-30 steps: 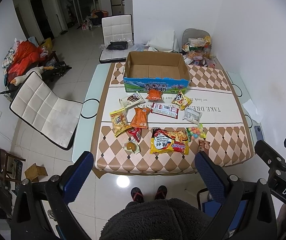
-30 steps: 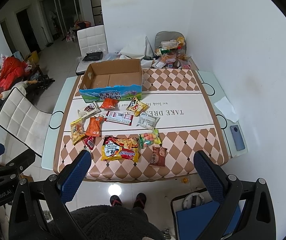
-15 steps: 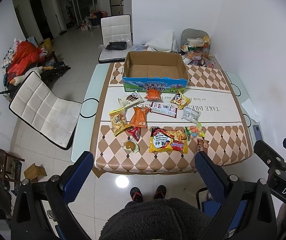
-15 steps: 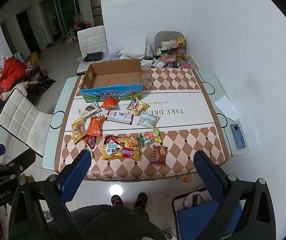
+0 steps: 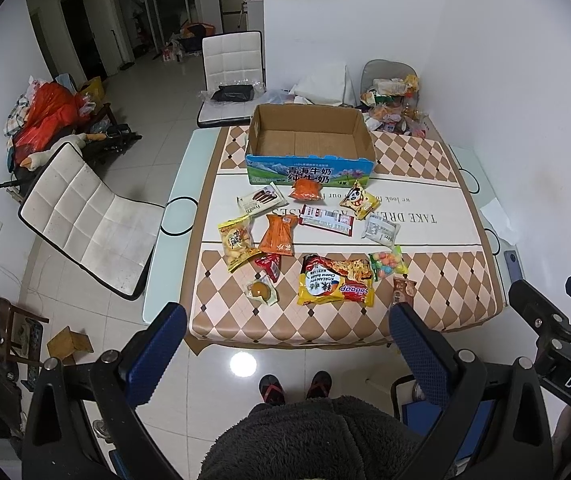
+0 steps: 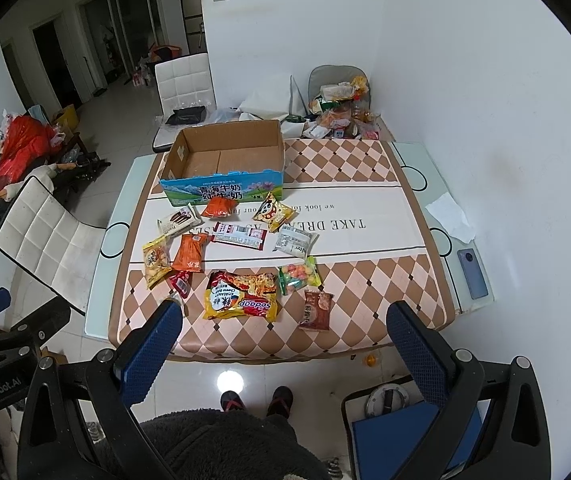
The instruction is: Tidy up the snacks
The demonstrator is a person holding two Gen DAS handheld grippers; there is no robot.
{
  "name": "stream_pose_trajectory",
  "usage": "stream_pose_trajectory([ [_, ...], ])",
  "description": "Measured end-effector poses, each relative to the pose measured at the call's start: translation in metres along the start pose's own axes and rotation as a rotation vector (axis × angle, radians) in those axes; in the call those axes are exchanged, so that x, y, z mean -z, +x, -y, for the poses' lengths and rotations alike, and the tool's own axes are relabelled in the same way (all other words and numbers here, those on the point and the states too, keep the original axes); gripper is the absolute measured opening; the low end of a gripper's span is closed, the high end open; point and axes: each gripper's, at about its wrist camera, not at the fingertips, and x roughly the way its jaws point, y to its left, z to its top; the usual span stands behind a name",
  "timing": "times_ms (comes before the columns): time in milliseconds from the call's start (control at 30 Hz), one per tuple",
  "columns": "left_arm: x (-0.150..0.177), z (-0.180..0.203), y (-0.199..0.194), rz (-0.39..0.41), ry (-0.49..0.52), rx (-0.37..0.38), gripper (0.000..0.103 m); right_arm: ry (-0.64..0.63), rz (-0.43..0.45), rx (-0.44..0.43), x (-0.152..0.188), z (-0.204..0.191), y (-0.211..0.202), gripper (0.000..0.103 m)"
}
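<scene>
From the left wrist camera, the left gripper point(image 5: 287, 330) hangs high above the near edge of the table point(image 5: 473, 312), its blue-padded jaws spread wide and holding nothing. The snacks lie loose on the checked cloth, between the person and the empty cardboard box point(image 5: 310, 148) that stands at the far side. Nearest is the big noodle packet point(image 5: 335, 282), a light, crinkly pillow bag whose brittle contents would probably crack under a hard squeeze; I judge a pinch on its sealed end seam safest. To its left sits a small wrapped pastry point(image 5: 262, 290), soft and easily crushed, best taken by the wrapper's edge. The orange packet point(image 5: 277, 235) and the yellow chip bag point(image 5: 236, 242) look puffy, light and slippery, so a grip near a crimped end should hold better than one across the middle. From the right wrist camera, the right gripper point(image 6: 283, 330) is likewise wide open and empty, well above the table. Below it lie the brown snack packet point(image 6: 316, 309), flat and thin, hard to get a finger under, and the bag of coloured candies point(image 6: 298, 276), lumpy and likely to shift in the jaws. The flat red-and-white bar point(image 6: 239, 235) farther on looks stiffer and should take a firm grip across its width.
</scene>
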Motion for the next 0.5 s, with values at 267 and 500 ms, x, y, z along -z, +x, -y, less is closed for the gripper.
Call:
stream_pose_trajectory([
  [267, 0.0003, 0.0003, -0.0009, 0.002, 0.0, 0.0, 0.103, -0.001, 0.001, -0.001, -0.0006, -0.0015, -0.0015, 0.103],
  [500, 0.0016, -0.0001, -0.0008, 0.004, -0.001, 0.001, 0.103, 0.001, -0.001, 0.0, 0.001, -0.0003, 0.0, 0.103],
])
